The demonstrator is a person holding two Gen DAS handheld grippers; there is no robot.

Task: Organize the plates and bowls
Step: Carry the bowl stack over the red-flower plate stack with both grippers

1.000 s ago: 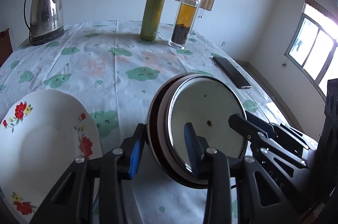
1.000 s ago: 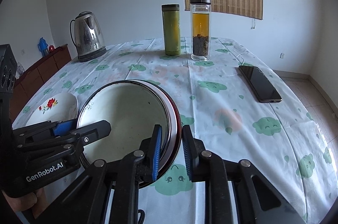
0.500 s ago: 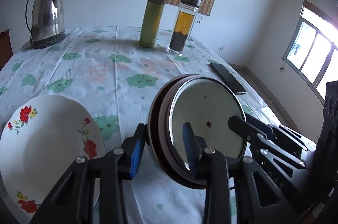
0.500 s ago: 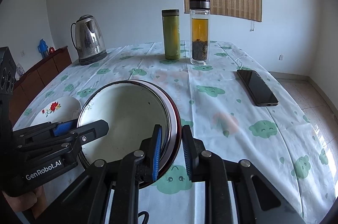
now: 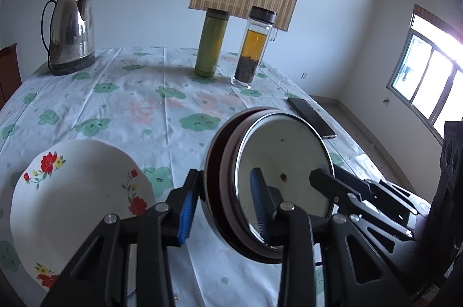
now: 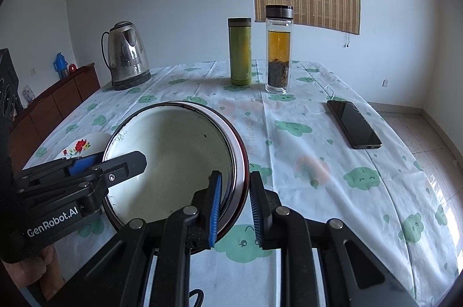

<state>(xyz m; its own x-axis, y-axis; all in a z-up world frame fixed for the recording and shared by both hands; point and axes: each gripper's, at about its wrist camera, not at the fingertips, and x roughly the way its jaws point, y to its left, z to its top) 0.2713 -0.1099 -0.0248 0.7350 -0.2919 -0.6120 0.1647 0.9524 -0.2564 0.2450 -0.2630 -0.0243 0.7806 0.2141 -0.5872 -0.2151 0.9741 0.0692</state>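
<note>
A white enamel bowl (image 5: 280, 150) sits nested inside a dark red bowl (image 5: 214, 176), and both grippers hold this stack over the flowered tablecloth. My left gripper (image 5: 224, 200) is shut on the stack's left rim, one blue pad inside and one outside. My right gripper (image 6: 235, 202) is shut on the opposite rim of the bowl stack (image 6: 173, 156) in the same way. The left gripper (image 6: 111, 161) shows across the bowl in the right wrist view. A white plate with red flowers (image 5: 78, 191) lies on the cloth left of the stack. Whether the stack touches the cloth I cannot tell.
At the table's far end stand a steel kettle (image 5: 71, 32), a green flask (image 5: 211, 43) and a glass tea bottle (image 5: 254, 46). A black phone (image 6: 353, 124) lies right of the bowls. A wooden cabinet (image 6: 58, 101) stands beyond the table's left edge.
Both grippers keep the same hold on the bowl stack. The table and the things at its far end have drifted slightly lower in both views.
</note>
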